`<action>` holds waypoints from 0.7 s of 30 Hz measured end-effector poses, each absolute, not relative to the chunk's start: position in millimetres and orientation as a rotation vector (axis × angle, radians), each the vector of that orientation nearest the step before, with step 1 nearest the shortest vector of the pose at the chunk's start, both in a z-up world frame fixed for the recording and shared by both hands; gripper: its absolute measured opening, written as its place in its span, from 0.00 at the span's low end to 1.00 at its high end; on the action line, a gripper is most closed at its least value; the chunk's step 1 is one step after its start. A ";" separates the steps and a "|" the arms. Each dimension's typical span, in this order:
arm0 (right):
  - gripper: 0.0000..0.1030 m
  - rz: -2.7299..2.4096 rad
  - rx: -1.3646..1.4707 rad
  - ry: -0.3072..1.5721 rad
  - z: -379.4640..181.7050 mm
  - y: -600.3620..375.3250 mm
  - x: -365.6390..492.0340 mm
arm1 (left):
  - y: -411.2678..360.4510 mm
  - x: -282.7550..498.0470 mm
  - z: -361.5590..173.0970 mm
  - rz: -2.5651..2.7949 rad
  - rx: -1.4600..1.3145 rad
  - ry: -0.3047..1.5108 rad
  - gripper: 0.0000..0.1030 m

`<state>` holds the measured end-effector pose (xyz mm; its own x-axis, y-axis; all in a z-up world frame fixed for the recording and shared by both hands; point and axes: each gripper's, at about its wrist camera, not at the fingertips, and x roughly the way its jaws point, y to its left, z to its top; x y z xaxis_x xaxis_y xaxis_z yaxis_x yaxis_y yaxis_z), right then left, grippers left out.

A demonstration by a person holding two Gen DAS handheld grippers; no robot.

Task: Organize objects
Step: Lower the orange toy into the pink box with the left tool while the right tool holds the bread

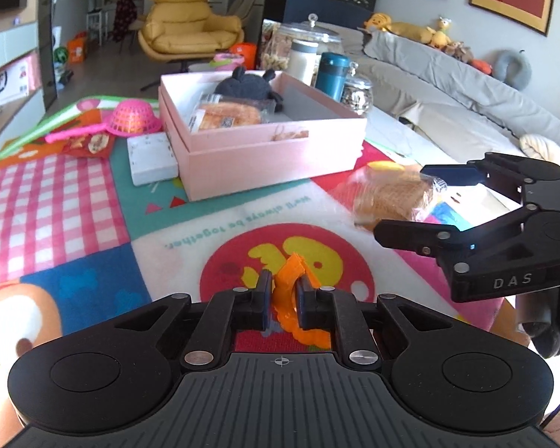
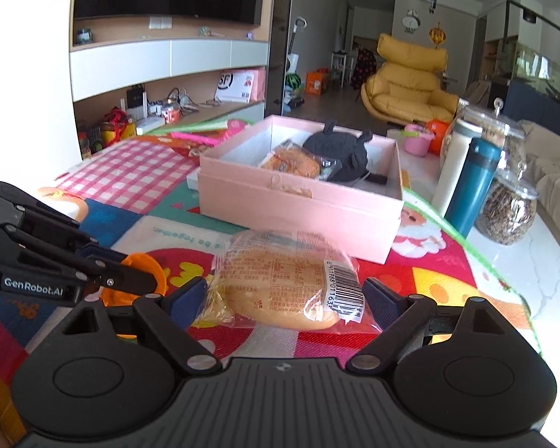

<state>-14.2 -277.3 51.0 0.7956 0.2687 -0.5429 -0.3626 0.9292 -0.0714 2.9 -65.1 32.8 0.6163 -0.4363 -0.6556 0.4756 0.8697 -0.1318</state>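
Counting two wrapped buns — one pink box

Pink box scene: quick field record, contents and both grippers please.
pink box: open, on patterned mat
box contents: dark plush toy, wrapped bread
left gripper: shut on orange toy
right gripper: open, fingers either side of bread packet
bread packet: on mat, in front of box
beside box: pink strainer, teal flask

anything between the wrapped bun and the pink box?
Nothing. In the right wrist view only bare play mat separates the wrapped bun from the pink box; the left wrist view agrees.
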 end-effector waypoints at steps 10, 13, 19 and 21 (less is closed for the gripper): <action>0.83 0.356 -0.193 0.499 62.9 -281.2 -33.5 | -66.4 36.4 121.7 -0.466 0.022 0.479 0.15; 1.00 0.363 -0.209 0.511 52.9 -284.1 -33.3 | -66.2 65.4 130.4 -0.445 -0.094 0.444 0.15; 1.00 0.360 -0.170 0.631 31.6 -287.9 -16.2 | -78.3 136.9 97.2 -0.368 -0.141 0.475 0.20; 1.00 0.355 -0.153 0.667 23.1 -289.6 -13.9 | -73.9 138.7 87.0 -0.359 -0.178 0.473 0.25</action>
<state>-13.9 -289.6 23.1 0.7287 0.2718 -0.6286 -0.3691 0.9290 -0.0262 138.7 -73.9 87.0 0.8292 -0.3773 -0.4124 0.2960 0.9222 -0.2488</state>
